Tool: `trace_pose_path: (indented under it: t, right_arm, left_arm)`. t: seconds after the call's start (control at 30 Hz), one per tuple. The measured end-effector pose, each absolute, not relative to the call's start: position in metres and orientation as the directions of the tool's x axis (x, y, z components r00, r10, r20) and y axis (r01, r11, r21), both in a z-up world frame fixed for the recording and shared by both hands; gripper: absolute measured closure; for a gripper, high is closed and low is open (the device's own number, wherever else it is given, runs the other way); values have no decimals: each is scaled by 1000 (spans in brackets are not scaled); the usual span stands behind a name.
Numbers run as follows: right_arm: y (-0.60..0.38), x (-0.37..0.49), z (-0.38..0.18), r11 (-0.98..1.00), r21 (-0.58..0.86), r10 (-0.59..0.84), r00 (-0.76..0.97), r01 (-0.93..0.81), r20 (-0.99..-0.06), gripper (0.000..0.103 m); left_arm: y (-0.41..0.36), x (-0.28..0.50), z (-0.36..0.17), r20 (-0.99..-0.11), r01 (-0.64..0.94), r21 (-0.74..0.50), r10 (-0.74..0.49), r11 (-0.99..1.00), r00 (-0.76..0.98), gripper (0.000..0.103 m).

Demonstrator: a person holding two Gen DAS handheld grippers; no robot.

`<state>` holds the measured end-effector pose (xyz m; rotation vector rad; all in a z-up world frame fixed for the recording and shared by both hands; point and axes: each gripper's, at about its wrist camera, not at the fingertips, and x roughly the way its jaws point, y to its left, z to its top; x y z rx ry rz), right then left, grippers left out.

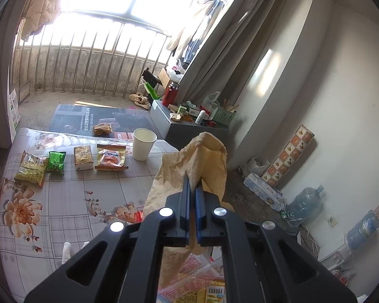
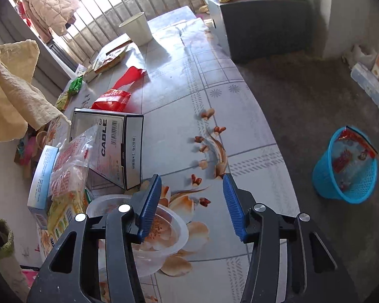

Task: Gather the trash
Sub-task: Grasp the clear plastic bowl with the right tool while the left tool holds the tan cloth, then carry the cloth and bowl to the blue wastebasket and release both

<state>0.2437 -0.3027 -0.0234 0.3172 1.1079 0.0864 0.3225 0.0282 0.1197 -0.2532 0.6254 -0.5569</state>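
Floral table (image 2: 240, 80), clear tub (image 2: 169, 240) beside right jaws

Sunlit barred window (image 1: 93, 7), white wall (image 1: 341, 88), grey floor (image 2: 303, 96).

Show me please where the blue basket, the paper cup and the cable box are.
blue basket (image 2: 326, 176): right wrist view, on its outer mesh wall.
paper cup (image 1: 141, 149): left wrist view, on its white side wall.
cable box (image 2: 108, 141): right wrist view, on the face printed CABLE.
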Motion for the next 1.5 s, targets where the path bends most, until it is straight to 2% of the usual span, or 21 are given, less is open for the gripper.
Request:
trace_pose_path:
  t: [0.23, 0.43, 0.57, 0.7, 0.8, 0.9, 1.0, 1.07, 1.13, 1.23, 1.33, 1.5]
  right_arm:
    - [-315, 210, -27, 950, 295, 224, 434, 104, -873, 57]
    - [-323, 183, -35, 916, 384, 306, 420, 113, -854, 57]
    - [-334, 168, -29, 871, 477, 377, 463, 116, -802, 57]
    - [-341, 150, -5, 846, 533, 429, 575, 15, -697, 56]
    - [-329, 143, 9, 837, 534, 491, 593, -119, -638, 45]
    - [-312, 143, 8, 817, 536, 554, 551, -213, -624, 44]
    - [-302, 145, -2, 842, 493, 527, 524, -218, -669, 44]
    - [-306, 145, -12, 822, 526, 558, 499, -219, -663, 52]
    - [-310, 144, -16, 760, 607, 634, 470, -232, -614, 73]
    - [-313, 140, -11, 725, 638, 673, 468, -261, -573, 91]
    - [-313, 138, -11, 698, 659, 700, 461, -281, -545, 97]
    - [-313, 135, -13, 673, 680, 719, 474, -291, -509, 99]
  left_arm:
    - [26, 317, 119, -488, 419, -381, -564, 824, 666, 100]
    - [19, 312, 121, -497, 427, -367, -562, 826, 661, 100]
    - [13, 308, 123, -503, 431, -358, -560, 828, 658, 100]
    - [7, 306, 124, -510, 436, -345, -556, 831, 656, 100]
    - [1, 306, 123, -519, 437, -338, -553, 833, 652, 100]
    - [-5, 307, 122, -529, 438, -335, -552, 834, 645, 100]
    - [-11, 308, 120, -538, 438, -333, -550, 835, 638, 100]
    - [-16, 309, 119, -546, 440, -328, -548, 836, 633, 100]
    - [-22, 311, 117, -555, 444, -325, -549, 835, 625, 100]
    - [-36, 310, 118, -562, 457, -321, -555, 829, 613, 100]
    - [-51, 310, 119, -564, 475, -313, -564, 822, 604, 100]
    - [-80, 308, 122, -570, 502, -304, -577, 810, 585, 100]
